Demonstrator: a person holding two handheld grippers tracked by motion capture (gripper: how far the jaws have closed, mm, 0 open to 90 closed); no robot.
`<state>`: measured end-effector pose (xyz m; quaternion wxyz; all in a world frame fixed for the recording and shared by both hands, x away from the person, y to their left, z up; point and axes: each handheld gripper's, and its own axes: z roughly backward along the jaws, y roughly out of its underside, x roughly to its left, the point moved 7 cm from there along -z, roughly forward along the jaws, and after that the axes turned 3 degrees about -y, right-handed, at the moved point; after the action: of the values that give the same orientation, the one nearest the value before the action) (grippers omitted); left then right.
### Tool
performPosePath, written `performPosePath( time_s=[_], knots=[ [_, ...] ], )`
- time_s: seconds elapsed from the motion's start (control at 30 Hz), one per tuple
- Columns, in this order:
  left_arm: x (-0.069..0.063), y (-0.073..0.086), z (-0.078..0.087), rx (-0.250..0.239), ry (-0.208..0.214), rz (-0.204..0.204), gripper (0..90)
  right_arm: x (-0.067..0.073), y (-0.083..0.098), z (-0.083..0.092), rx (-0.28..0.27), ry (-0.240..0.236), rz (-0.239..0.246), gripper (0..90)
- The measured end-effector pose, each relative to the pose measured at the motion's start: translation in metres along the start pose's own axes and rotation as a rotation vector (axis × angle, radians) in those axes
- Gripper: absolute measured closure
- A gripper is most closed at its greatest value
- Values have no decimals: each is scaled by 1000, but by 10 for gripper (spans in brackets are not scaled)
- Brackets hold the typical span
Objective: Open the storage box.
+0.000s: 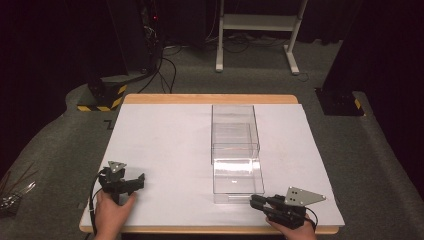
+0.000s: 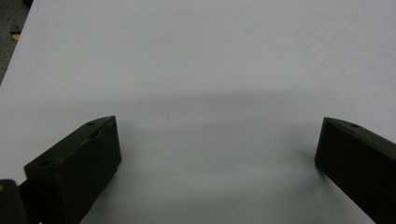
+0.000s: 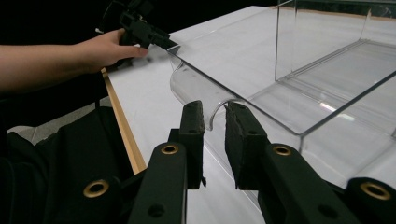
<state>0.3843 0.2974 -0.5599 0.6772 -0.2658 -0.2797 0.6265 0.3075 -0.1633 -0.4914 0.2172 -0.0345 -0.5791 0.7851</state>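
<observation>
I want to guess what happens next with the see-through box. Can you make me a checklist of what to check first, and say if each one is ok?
1. Right tongs lined up on the curved front lip of the clear drawer: ok, the lip sits between the jaws.
2. Right tongs clamped on the lip: cannot tell, a small gap shows.
3. Left tongs free: ok, wide open over the bare white tabletop.
4. Left tongs away from the drawer: ok, resting apart at the near left.
5. Drawer pulled partly out of its clear housing: ok.
6. Drawer's contents: none seen.
</observation>
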Motion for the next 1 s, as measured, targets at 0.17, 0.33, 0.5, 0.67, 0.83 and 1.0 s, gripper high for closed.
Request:
performPosePath(
  time_s=[0.17, 0.33, 0.5, 0.67, 0.83, 1.0],
  knots=[
    [0, 0, 0, 1, 1, 0, 4, 0, -5, 9, -27, 22, 15, 774],
    [0, 0, 0, 0, 0, 0, 4, -4, -14, 15, -59, 51, 26, 775],
    [0, 0, 0, 0, 0, 0, 4, -10, -22, 17, -77, 82, 32, 772],
    [0, 0, 0, 1, 0, 0, 4, -24, -29, 19, -94, 175, 31, 748],
    [0, 0, 0, 2, 1, 0, 4, -42, -29, 24, -111, 290, 13, 711],
    [0, 0, 0, 1, 1, 0, 4, -65, -18, 33, -117, 374, -30, 699]
  ],
)
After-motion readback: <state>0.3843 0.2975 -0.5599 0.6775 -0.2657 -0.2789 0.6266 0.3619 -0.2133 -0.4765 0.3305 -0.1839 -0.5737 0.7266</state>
